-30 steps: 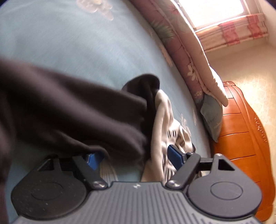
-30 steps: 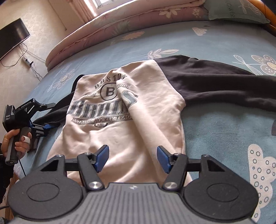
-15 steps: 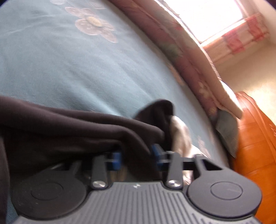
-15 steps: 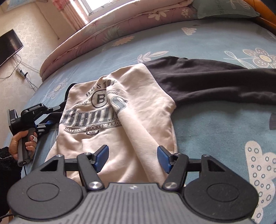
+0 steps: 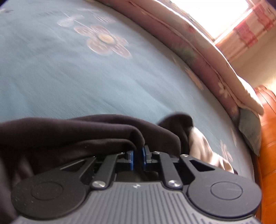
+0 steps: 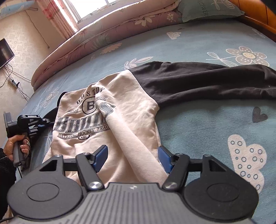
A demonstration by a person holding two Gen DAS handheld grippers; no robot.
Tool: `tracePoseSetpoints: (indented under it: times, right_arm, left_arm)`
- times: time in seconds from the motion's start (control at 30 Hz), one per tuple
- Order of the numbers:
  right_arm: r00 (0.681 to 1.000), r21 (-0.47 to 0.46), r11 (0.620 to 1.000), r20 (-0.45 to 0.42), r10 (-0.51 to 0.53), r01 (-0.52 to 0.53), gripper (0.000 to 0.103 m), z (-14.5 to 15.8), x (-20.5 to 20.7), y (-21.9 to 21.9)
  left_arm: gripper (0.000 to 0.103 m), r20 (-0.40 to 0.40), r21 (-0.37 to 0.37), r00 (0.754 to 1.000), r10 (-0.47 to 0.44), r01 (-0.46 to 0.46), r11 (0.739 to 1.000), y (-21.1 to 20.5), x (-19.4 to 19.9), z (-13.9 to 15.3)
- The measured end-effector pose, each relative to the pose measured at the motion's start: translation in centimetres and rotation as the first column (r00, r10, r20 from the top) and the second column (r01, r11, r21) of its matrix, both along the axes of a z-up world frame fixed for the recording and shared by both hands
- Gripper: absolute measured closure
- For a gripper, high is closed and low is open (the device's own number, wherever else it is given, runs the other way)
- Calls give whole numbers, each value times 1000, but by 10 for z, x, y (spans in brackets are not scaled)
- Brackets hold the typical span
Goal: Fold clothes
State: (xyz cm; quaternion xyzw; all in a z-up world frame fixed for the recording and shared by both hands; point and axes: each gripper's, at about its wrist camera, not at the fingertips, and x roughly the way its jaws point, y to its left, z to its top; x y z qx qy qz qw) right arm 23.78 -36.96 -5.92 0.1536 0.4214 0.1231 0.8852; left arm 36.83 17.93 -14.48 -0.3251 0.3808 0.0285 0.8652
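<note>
- The sweatshirt [image 6: 120,120] lies spread on the bed [image 6: 207,134], chest print facing up: "BOSTON", a circled "B", "BRUINS", "NATIONAL HOCKEY LEAGUE", "NHL".
- Its cream body is creased by a raised fold that runs from the print toward the right tool [image 6: 132,157].
- One black sleeve [image 6: 207,81] stretches away from the cream shoulder across the blue floral sheet, lying flat.
- The right tool hovers at the hem end of the body with its jaws wide apart. The blue pads [image 6: 100,155] stand on either side of the raised fold, and nothing is gripped between them.
- The left tool [image 5: 137,157] has its jaws drawn nearly together, and a bunch of the other black sleeve [image 5: 86,132] is pinched between its blue pads.
- That dark cloth drapes over the left tool's front and off to the left side of the left wrist view, which is somewhat blurred.
- Just past the pinched sleeve, a patch of the cream body shows on the sheet.
- In the right wrist view the left tool sits at the garment's far left edge, held by a hand [image 6: 17,144] on its handle.
- A rolled pink quilt [image 6: 107,34] runs along the far side of the bed, with a teal pillow [image 6: 210,8] at its end beside the wooden bed frame [image 5: 269,137].
</note>
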Motion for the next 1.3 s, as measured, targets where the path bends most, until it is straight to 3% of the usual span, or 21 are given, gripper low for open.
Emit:
tracePoseSetpoints:
  times: [0.2, 0.3, 0.5, 0.73, 0.93, 1.13, 1.3]
  right_arm:
    - [1000, -17, 1000, 5, 8, -8, 34, 0, 4, 1]
    - [1000, -17, 1000, 5, 7, -7, 34, 0, 7, 4]
    - [1000, -37, 999, -4, 10, -10, 34, 2, 8, 10]
    - [1000, -59, 998, -31, 0, -2, 34, -1, 6, 10]
    - [999, -57, 998, -42, 8, -10, 34, -4, 6, 10]
    - [999, 6, 1000, -43, 3, -3, 32, -3, 10, 1]
    - [999, 55, 998, -51, -4, 7, 31, -4, 34, -14]
  left_arm:
    - [93, 10, 87, 991, 135, -136, 987, 62, -14, 21]
    - [92, 3, 102, 990, 143, -143, 985, 85, -8, 25]
    - [92, -3, 230, 997, 77, -74, 970, 79, 31, 36]
    - [91, -35, 277, 999, 15, -5, 961, 65, 38, 30]
    - [91, -51, 190, 999, -18, 27, 981, 75, 11, 40]
    - [76, -56, 59, 996, -72, 75, 995, 74, -20, 54]
    - [64, -43, -83, 989, -142, 138, 987, 58, -44, 58]
